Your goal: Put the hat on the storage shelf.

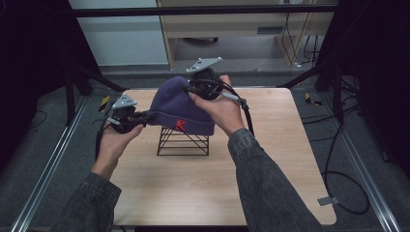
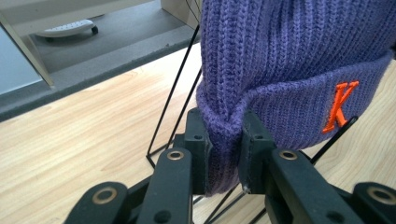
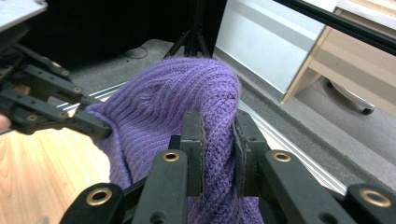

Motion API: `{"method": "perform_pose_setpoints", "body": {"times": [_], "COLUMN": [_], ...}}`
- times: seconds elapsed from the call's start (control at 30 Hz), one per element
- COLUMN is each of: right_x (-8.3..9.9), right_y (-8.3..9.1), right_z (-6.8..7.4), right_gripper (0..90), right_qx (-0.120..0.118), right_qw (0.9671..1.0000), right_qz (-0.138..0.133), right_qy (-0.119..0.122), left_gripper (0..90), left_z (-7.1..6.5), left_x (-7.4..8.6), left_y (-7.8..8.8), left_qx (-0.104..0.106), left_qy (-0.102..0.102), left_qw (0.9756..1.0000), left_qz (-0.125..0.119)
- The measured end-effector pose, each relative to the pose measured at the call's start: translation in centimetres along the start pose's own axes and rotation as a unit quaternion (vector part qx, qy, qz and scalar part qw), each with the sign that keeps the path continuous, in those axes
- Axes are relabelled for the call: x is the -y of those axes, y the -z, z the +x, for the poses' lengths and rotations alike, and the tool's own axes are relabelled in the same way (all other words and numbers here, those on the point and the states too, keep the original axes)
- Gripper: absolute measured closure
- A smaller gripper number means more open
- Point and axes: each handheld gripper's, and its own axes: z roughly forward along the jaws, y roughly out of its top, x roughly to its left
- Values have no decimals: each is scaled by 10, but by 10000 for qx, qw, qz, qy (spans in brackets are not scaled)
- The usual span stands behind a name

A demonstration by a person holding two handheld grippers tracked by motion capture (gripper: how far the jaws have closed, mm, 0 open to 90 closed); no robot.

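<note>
A purple knit beanie (image 1: 176,106) with an orange letter K (image 2: 339,103) on its folded cuff hangs just above a black wire stand (image 1: 183,141) in the middle of the table. My left gripper (image 2: 223,135) is shut on the cuff's left end; in the high view this left gripper (image 1: 144,117) sits at the hat's left side. My right gripper (image 3: 218,140) is shut on a fold of the beanie (image 3: 187,93) near its crown, and in the high view the right gripper (image 1: 191,88) is at the hat's top. The hat covers the stand's upper part.
The light wooden table (image 1: 270,159) has bare room in front and on both sides of the stand. Metal rails (image 1: 46,174) run along the floor beside it. A pale cabinet (image 1: 232,29) and trailing cables (image 1: 338,145) lie beyond and to the right.
</note>
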Motion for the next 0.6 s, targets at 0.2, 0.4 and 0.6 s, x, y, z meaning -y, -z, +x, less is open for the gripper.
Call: {"method": "perform_pose_setpoints", "body": {"times": [0.2,0.4,0.6], "right_x": [4,7,7], "right_y": [-1,-6,-8], "right_z": [11,17,22], "right_gripper": [767,765,764], "right_qx": [-127,-215,-274], "right_qw": [9997,9994,9989], "right_qz": [103,197,247], "right_qy": [171,210,279], "left_gripper": [758,758,756], "left_z": [2,4,4], "left_x": [13,21,27], "left_y": [-2,-3,-3], "left_qx": [26,54,78], "left_qy": [78,112,99], "left_qw": [9999,9998,9998], "left_qz": [73,131,166]}}
